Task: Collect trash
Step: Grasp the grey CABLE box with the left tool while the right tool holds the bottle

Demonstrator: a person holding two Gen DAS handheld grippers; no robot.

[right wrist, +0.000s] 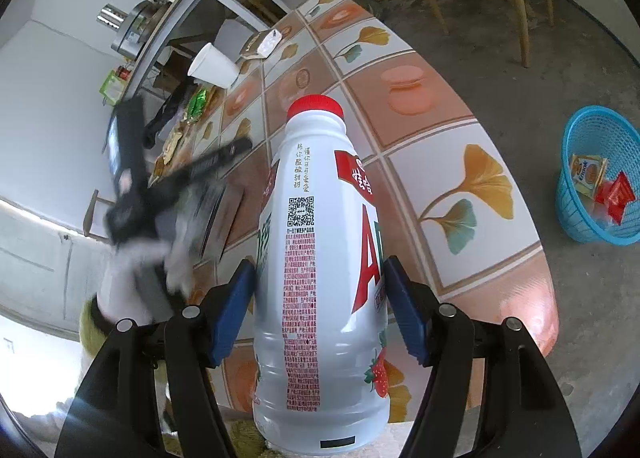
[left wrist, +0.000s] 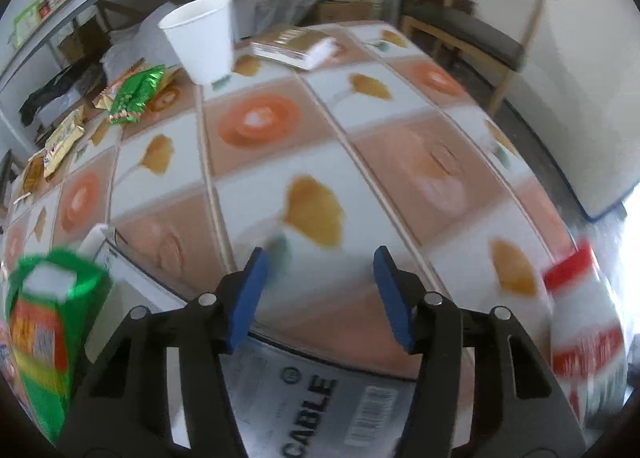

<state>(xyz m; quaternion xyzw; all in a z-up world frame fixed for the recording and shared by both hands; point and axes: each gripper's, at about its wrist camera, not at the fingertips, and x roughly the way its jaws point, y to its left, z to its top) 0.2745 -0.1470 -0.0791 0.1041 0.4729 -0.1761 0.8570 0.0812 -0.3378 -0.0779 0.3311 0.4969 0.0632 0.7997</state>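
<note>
My right gripper (right wrist: 320, 272) is shut on a white plastic bottle (right wrist: 320, 218) with a red cap, which stands upright on the patterned table (right wrist: 460, 186); both blue pads press its sides. The same bottle (left wrist: 584, 322) shows blurred at the right edge of the left wrist view. My left gripper (left wrist: 320, 290) is open above the table (left wrist: 360, 162), with nothing between its pads. A grey box printed "CABLE" (left wrist: 312, 398) lies beneath its fingers. A green carton (left wrist: 40, 322) stands to its left. In the right wrist view the left gripper (right wrist: 168, 186) is a dark blur.
A white paper cup (left wrist: 200, 38), green and yellow snack wrappers (left wrist: 136, 94) and a flat gold packet (left wrist: 296, 44) lie at the table's far side. A blue basket (right wrist: 576, 194) holding wrappers sits on the floor to the right. A wooden chair (left wrist: 480, 30) stands beyond the table.
</note>
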